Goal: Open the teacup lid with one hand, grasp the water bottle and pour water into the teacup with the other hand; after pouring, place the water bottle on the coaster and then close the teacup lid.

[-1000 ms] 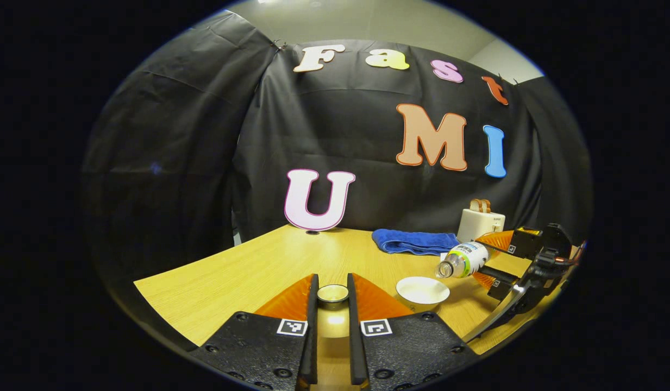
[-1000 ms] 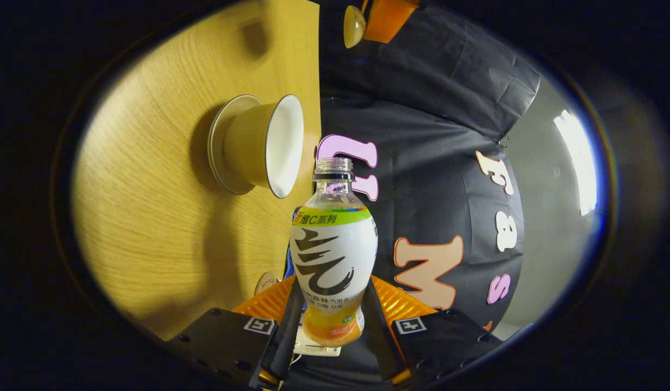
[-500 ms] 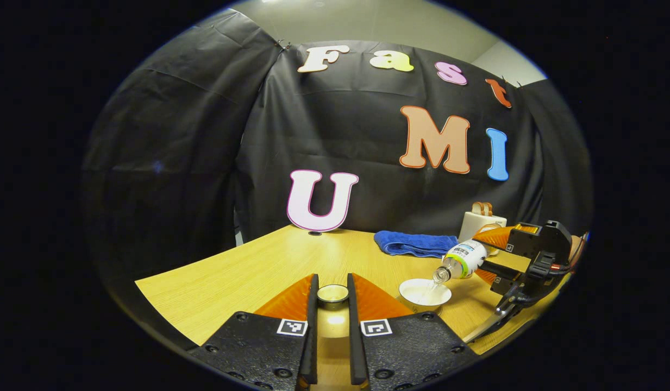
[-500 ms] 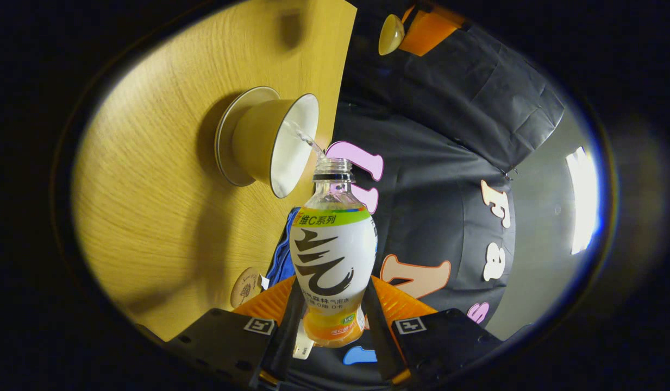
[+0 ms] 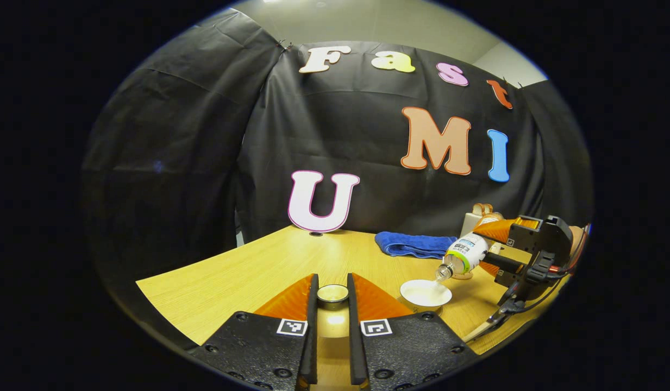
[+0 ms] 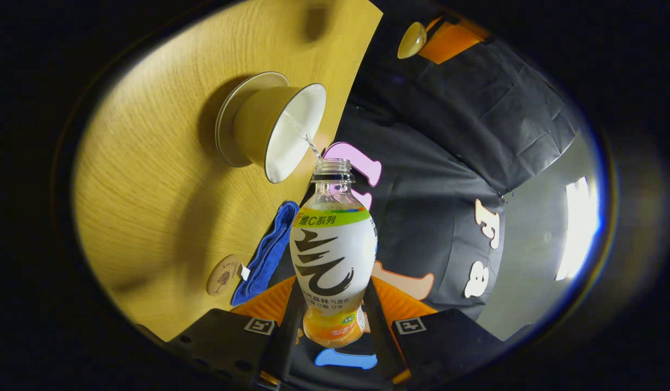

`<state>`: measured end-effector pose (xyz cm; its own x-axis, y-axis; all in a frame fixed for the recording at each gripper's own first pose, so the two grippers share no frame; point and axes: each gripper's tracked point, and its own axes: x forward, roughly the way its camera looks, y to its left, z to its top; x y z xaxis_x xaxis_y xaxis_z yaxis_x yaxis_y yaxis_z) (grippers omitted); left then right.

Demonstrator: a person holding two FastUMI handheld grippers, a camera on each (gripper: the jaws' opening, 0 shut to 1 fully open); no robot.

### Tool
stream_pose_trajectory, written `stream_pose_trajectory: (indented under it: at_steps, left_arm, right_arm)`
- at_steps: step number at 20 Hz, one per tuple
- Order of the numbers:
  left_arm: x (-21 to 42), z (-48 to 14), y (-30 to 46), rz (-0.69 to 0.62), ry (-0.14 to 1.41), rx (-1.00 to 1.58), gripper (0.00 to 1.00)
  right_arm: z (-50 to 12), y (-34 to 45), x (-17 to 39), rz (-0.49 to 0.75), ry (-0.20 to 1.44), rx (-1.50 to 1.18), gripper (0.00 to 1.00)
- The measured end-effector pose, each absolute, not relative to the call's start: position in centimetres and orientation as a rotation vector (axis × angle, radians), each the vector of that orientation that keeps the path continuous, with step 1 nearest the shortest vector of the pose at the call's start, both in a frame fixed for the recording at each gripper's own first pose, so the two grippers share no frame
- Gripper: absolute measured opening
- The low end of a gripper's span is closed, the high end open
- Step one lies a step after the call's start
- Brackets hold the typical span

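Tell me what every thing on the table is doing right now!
water bottle: uncapped, tipped, pouring a thin stream
teacup: open, on its saucer
teacup lid: off, held in the left gripper
right gripper: clamped on the bottle
coaster: bare
blue towel: folded, lying flat

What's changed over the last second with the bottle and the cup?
The right gripper tipped the water bottle further, mouth down over the teacup; a thin stream now runs in, where none did before. The left gripper stayed shut on the lid, away from the cup.
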<state>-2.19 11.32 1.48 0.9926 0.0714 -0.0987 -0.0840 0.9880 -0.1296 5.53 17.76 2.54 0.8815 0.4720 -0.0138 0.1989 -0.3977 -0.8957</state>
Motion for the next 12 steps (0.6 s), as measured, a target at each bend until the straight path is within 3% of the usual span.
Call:
stream_pose_trajectory:
  at_steps: [12]
  left_arm:
    - [-2.09,1.09,10.91,0.069,0.101,-0.145,0.20]
  right_arm:
    - [2.18,17.84,5.49,0.361,-0.481,-2.010,0.65]
